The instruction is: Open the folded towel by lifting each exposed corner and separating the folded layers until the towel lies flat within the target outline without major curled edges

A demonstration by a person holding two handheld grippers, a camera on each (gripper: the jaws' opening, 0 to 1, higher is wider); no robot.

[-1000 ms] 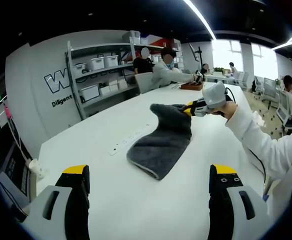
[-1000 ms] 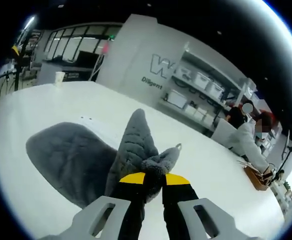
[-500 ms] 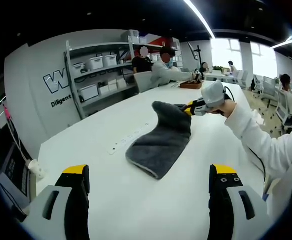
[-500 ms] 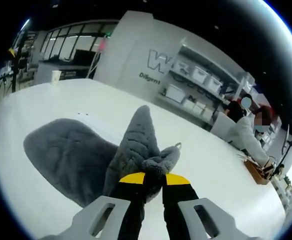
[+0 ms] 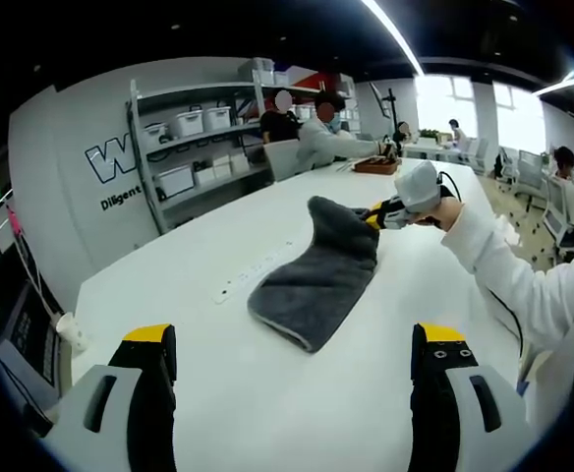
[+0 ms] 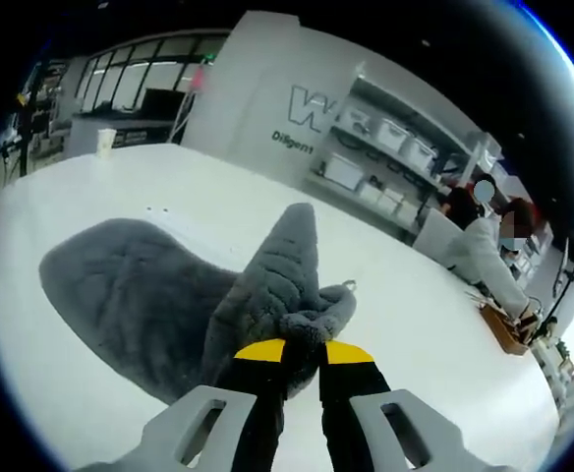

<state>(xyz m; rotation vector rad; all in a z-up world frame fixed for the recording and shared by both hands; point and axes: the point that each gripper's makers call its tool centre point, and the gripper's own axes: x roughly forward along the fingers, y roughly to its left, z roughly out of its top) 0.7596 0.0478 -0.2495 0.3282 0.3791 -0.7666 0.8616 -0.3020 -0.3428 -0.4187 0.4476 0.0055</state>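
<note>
A dark grey towel (image 5: 316, 275) lies on the white table (image 5: 267, 413), its far corner raised. In the left gripper view the right gripper (image 5: 373, 213) comes in from the right, held by a white-sleeved hand, and is shut on that lifted corner. In the right gripper view the towel (image 6: 140, 300) spreads left on the table while a bunched fold rises to my right gripper (image 6: 302, 352), whose yellow-tipped jaws are shut on it. My left gripper (image 5: 292, 349) stands open near the table's front, well short of the towel, nothing between its jaws.
A white power strip (image 5: 253, 275) lies on the table just left of the towel. Shelves with white bins (image 5: 194, 147) line the back wall. Several people sit at the table's far end, by a brown tray (image 5: 375, 169). A paper cup (image 5: 71, 329) stands at the left edge.
The right gripper has lifted the towel corner a little higher and farther away, so more of the towel's layer stands up. The left gripper has stayed still.
</note>
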